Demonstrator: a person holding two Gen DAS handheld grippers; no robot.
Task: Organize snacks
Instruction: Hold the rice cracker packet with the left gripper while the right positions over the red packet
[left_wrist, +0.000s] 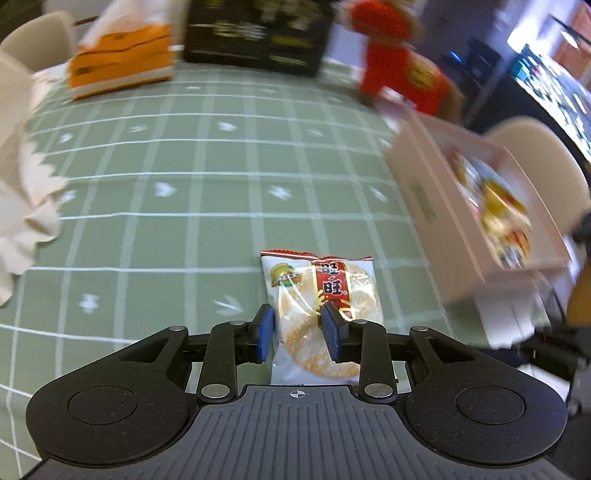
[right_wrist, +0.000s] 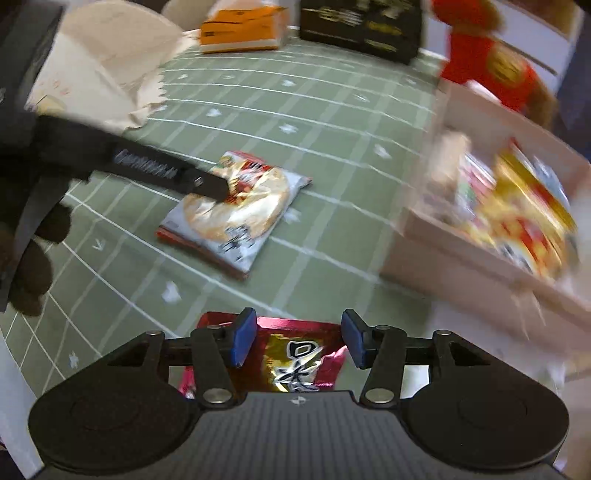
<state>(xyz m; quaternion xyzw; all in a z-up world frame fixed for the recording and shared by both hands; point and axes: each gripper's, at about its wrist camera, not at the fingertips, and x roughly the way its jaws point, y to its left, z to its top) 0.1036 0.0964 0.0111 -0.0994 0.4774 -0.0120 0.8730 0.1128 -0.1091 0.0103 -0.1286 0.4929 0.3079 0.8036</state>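
A white rice cracker packet (left_wrist: 320, 314) with a red label lies on the green checked tablecloth (left_wrist: 184, 184). My left gripper (left_wrist: 301, 325) sits over its near half with the jaws part open on either side of it. It shows in the right wrist view (right_wrist: 236, 210) with the left gripper's finger (right_wrist: 207, 184) on it. My right gripper (right_wrist: 297, 338) is open above a red and gold snack packet (right_wrist: 291, 362) at the table's near edge. A pink cardboard box (left_wrist: 443, 221) holding several snack packets stands at the right.
An orange box (left_wrist: 122, 66), a black box (left_wrist: 258, 33) and a red plush toy (left_wrist: 399, 70) stand at the far edge. Beige crumpled paper (left_wrist: 22, 192) lies at the left. Beige chairs (left_wrist: 539, 155) stand around the table.
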